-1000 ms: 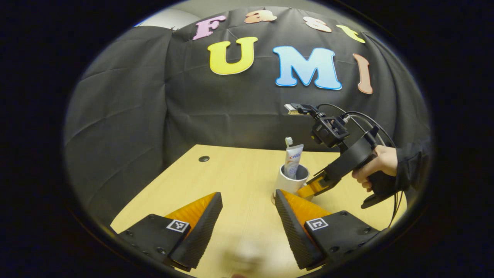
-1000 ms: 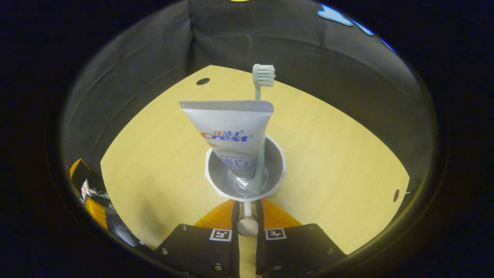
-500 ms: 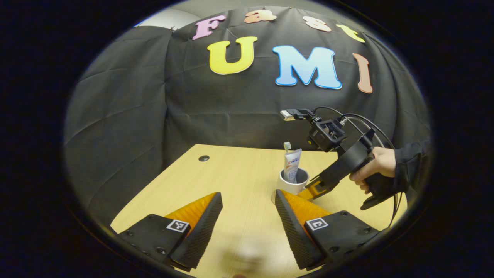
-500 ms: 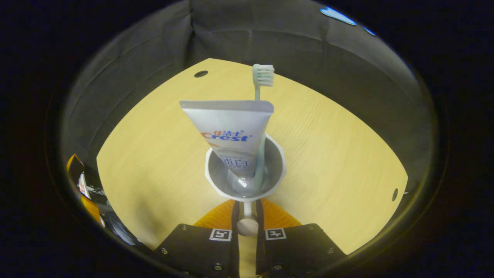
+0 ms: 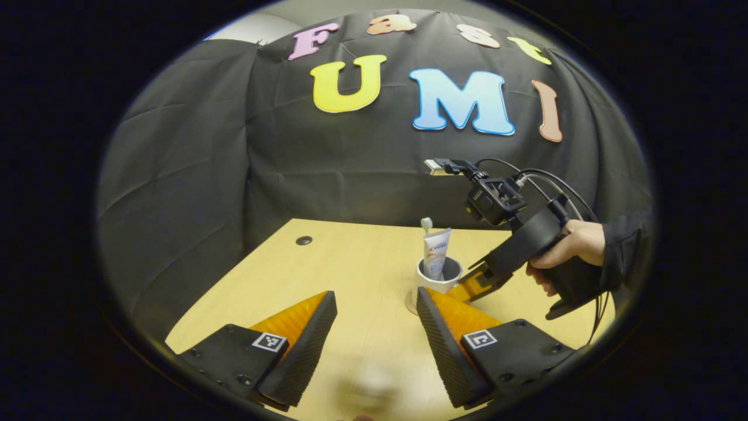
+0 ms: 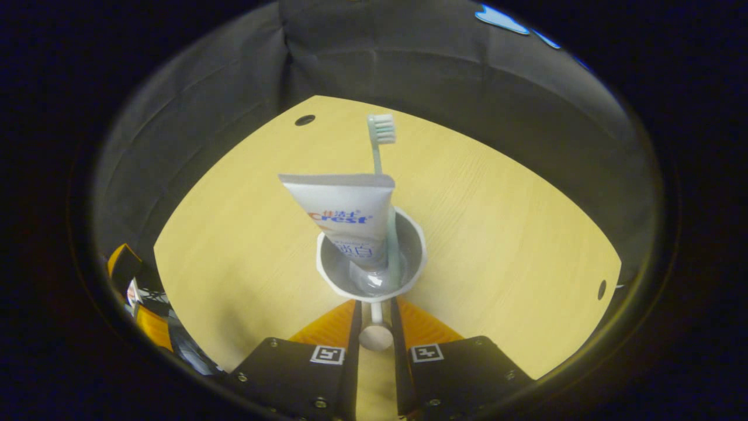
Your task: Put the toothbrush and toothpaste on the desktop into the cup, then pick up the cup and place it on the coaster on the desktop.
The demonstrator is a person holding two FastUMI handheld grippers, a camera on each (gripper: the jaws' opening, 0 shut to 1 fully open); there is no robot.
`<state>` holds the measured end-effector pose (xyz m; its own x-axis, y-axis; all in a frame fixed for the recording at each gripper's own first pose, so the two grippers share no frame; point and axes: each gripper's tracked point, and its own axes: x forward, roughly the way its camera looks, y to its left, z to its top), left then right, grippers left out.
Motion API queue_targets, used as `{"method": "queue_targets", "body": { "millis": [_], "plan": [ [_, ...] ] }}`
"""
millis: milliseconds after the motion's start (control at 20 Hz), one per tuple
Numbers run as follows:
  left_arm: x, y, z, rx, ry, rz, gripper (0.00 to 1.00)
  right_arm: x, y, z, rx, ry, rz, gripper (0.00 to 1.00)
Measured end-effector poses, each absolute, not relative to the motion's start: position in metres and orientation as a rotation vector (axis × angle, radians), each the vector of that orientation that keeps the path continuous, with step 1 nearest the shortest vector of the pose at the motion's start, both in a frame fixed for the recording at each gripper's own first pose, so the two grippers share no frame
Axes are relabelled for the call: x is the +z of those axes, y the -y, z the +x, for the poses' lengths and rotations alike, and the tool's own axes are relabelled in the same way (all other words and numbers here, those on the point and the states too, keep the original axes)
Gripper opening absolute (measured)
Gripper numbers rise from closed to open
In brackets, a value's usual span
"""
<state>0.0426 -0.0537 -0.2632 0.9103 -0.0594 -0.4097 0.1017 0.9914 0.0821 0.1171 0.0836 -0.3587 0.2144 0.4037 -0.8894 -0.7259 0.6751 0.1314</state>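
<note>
A white cup point(image 5: 435, 276) stands upright on a round coaster point(image 5: 410, 304) on the wooden desktop point(image 5: 350, 257). The toothpaste tube point(image 5: 436, 253) and the toothbrush point(image 5: 426, 223) stand in it. In the right gripper view the cup point(image 6: 409, 266) sits just beyond my right gripper point(image 6: 374, 304), toothpaste point(image 6: 345, 213) and toothbrush point(image 6: 381, 130) rising from it. The cup's handle point(image 6: 375, 333) lies between the fingers, which are slightly parted. In the left gripper view that right gripper point(image 5: 476, 280) is at the cup's right side, held by a hand point(image 5: 570, 245). My left gripper point(image 5: 375, 293) hangs open near the desk's front, holding nothing.
The desk has a cable hole at its far left point(image 5: 304, 240) and another near its right edge point(image 6: 602, 289). Black cloth walls close in behind the desk. The left gripper point(image 6: 140, 292) shows at the lower left of the right gripper view.
The cup has come down from the air onto the coaster. The right gripper's fingers have parted a little and the cup now sits slightly farther from them. The left gripper has not moved.
</note>
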Motion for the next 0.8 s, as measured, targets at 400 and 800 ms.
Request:
{"method": "queue_targets", "body": {
  "millis": [400,800],
  "plan": [
    [-0.249,0.068,0.041,-0.115,-0.397,0.108,0.94,-0.332,-0.074,0.114,0.779,-1.068,-0.265,0.26],
    [-0.222,0.087,0.049,-0.168,-0.342,0.105,0.94,-0.286,-0.028,0.114,0.672,-0.905,-0.245,0.22]
  ]
}}
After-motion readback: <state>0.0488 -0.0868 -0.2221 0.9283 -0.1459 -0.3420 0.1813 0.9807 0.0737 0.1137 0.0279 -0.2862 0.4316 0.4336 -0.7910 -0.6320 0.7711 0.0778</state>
